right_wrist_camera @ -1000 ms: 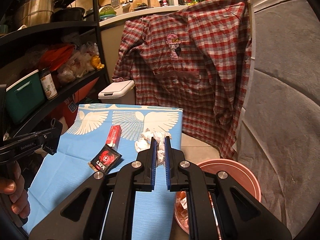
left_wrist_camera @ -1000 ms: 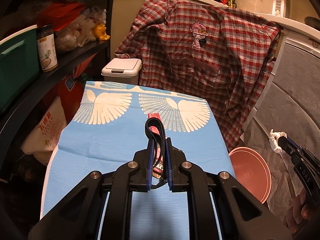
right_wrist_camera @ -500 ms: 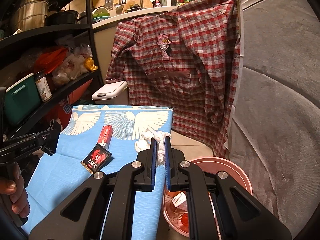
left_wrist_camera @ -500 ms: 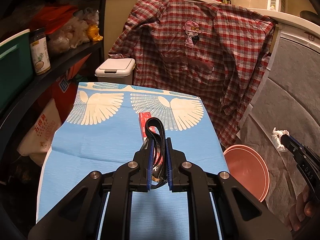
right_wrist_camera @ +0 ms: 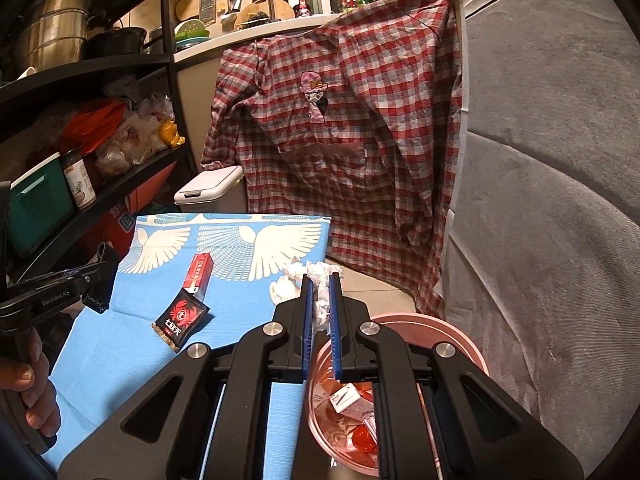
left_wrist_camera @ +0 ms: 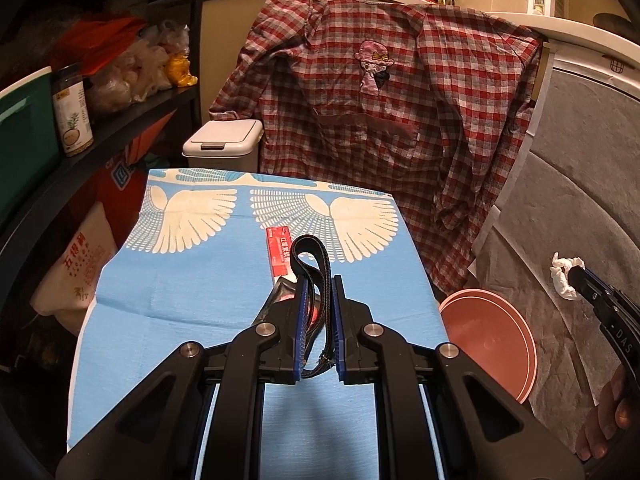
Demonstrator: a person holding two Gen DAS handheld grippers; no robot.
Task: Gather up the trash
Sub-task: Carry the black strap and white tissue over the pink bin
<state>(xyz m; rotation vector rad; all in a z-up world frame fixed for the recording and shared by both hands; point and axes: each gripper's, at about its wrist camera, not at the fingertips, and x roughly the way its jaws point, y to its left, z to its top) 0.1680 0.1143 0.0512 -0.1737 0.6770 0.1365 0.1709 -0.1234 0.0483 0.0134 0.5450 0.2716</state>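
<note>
Right claw [right_wrist_camera: 319, 304] clamped on crumpled tissue [right_wrist_camera: 320, 282], just above and behind pink bin [right_wrist_camera: 460, 340]. Left claw [left_wrist_camera: 319, 312] pinching black strap [left_wrist_camera: 310, 250], beyond it red box [left_wrist_camera: 278, 248]. Carry over bin mouth before parting, lest tissue snag on pads

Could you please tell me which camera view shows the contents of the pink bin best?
The right wrist view: it looks down into the pink bin, showing wrappers and red scraps inside. The left wrist view shows only its rim and outer wall from the side, beside the blue table, with nothing of the contents.
</note>
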